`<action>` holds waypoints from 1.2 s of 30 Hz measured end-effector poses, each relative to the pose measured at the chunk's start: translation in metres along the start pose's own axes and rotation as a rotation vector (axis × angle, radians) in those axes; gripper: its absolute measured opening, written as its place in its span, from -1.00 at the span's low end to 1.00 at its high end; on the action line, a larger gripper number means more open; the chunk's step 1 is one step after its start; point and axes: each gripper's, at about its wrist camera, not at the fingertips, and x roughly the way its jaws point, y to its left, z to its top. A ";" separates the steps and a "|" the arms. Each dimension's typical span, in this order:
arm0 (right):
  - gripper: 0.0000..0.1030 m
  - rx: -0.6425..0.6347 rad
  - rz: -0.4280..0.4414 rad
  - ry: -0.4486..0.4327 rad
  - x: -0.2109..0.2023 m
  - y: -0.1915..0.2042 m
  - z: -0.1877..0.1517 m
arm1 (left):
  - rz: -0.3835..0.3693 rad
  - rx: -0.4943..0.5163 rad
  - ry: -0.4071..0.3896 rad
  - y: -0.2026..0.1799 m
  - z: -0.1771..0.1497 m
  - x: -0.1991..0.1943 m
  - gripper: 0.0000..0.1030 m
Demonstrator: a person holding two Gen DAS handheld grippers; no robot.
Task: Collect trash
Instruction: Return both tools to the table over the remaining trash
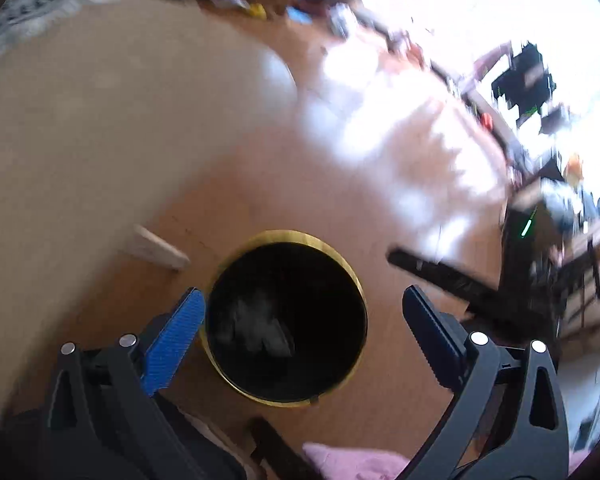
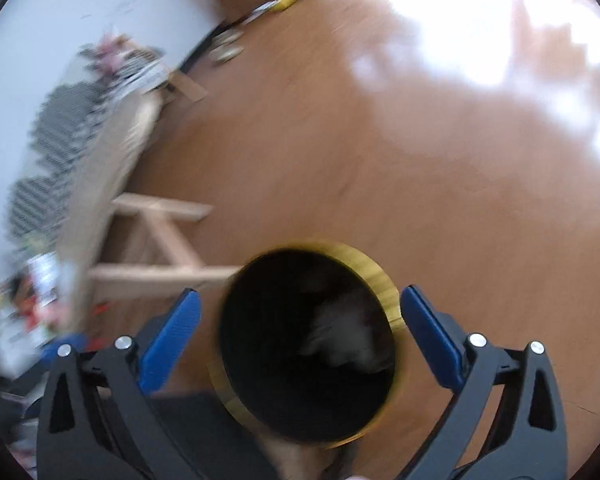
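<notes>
Brass-rimmed bin (image 1: 286, 322) on floor (image 1: 260, 184) under both grippers | left gripper (image 1: 304, 300) wide, empty | right gripper (image 2: 300, 300) wide, empty | pale crumpled trash (image 2: 344, 336) inside bin | we judge it light, soft; pinch any fold.

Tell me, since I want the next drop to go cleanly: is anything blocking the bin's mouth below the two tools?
Nothing visible does. The bin stands open-topped below the left tool and right tool, both open and empty; only pale trash lies inside.
</notes>
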 end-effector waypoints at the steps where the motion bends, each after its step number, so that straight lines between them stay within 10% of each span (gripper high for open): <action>1: 0.88 0.000 -0.073 -0.033 -0.004 0.000 0.002 | 0.002 -0.010 -0.043 0.008 0.005 -0.017 0.87; 7: 0.88 -0.081 -0.220 -0.165 -0.019 0.027 -0.002 | 0.102 -0.217 -0.081 0.100 0.014 -0.101 0.88; 13: 0.88 -0.216 -0.155 -0.134 -0.015 0.101 -0.013 | 0.134 -0.458 -0.233 0.210 -0.030 -0.179 0.87; 27: 0.88 -0.632 0.125 -0.228 -0.038 0.379 -0.040 | 0.552 -0.687 -0.522 0.409 -0.119 -0.331 0.88; 36: 0.88 -1.083 0.323 -0.089 0.021 0.550 -0.137 | 0.736 -0.527 -0.320 0.459 -0.120 -0.299 0.88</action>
